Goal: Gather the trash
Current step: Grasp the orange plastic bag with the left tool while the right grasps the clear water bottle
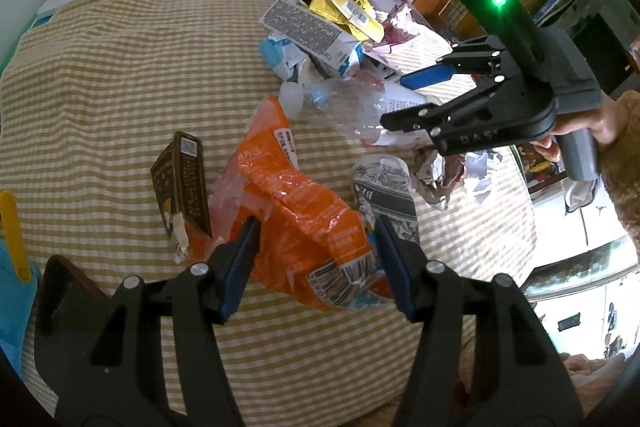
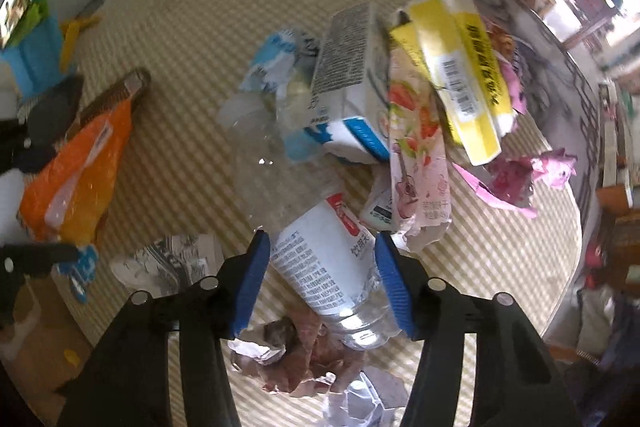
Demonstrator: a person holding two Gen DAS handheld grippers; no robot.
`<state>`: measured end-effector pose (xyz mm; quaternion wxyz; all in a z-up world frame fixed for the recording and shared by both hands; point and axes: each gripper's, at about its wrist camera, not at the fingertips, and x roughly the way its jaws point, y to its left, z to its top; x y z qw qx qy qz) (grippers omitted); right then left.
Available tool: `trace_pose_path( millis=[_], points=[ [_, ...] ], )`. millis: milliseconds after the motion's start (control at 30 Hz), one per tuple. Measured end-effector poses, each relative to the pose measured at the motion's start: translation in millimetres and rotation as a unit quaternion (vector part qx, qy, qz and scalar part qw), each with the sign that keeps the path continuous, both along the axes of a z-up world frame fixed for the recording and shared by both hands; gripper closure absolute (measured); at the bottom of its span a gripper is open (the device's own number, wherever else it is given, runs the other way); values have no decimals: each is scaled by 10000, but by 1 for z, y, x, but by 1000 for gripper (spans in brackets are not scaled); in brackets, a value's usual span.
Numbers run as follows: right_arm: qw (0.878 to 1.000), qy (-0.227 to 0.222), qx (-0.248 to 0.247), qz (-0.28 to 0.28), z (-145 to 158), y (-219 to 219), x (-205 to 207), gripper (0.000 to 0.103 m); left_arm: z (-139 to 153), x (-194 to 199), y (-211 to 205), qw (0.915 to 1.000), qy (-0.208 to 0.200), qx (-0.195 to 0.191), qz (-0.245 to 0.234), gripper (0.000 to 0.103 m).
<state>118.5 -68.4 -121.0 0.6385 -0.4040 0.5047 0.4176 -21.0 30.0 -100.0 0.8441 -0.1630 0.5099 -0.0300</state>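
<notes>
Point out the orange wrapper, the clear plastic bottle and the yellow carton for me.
orange wrapper (image 1: 304, 227), left wrist view, on its crinkled middle.
clear plastic bottle (image 2: 320, 263), right wrist view, on its white printed label.
yellow carton (image 2: 472, 79), right wrist view, on the face near the barcode.

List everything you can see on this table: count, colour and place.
cloth: one, yellow-and-white striped, covering the table
orange bag: one, orange, between the left fingers
brown box: one, dark brown, beside the bag
clear bottle: one, white label, between the right fingers
carton: one, white and blue, far pile
yellow box: one, yellow and white, atop the pile
pink wrappers: several, pink, beside the pile
crumpled paper: several pieces, white and brownish, near edge
left gripper: one, black, blue pads, gripping the bag
right gripper: one, black, straddling the bottle, contact unclear
hand: one, holding the right gripper's handle
</notes>
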Motion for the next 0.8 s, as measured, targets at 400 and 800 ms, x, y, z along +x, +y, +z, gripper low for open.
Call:
trace_pose_path(
  millis=[400,800],
  points=[
    [9985,-425,-307,185,-24,10,-9,38,-2,0,-1,10000,18,5,7,46],
    [9984,-544,175,-5,-3,-9,-24,47,8,-1,5,9998,-196,-12,95,47]
  ],
)
